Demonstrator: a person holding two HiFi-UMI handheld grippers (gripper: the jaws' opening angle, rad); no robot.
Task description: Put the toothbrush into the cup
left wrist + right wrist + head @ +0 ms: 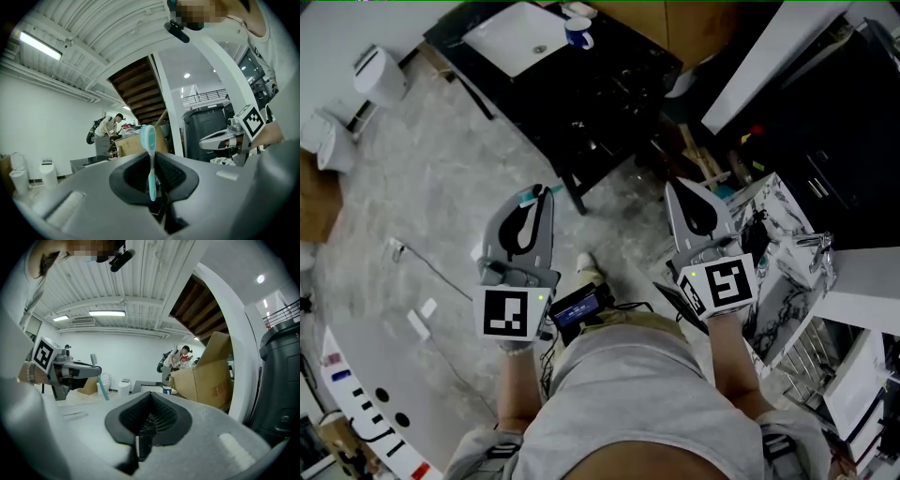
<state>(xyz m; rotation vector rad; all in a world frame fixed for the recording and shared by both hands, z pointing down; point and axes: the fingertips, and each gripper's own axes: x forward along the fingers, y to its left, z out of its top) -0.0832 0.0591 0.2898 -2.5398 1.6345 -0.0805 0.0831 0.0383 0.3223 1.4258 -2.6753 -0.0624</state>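
Toothbrush [150, 159] stands upright, nipped by its slim teal handle in the narrow jaws of the left gripper [544, 192], bristles on top; the right gripper [150, 401] sits alongside, jaws together on nothing. Looks light and stiff, though that smooth handle could swivel in the grip, so this mid-handle hold seems right for dropping it into the cup [578, 35], well ahead on the dark counter [619, 80].

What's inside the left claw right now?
A teal toothbrush, pinched upright in the left claw, bristle head poking above it. Nothing else shows there; where the pads press on the handle is hidden.
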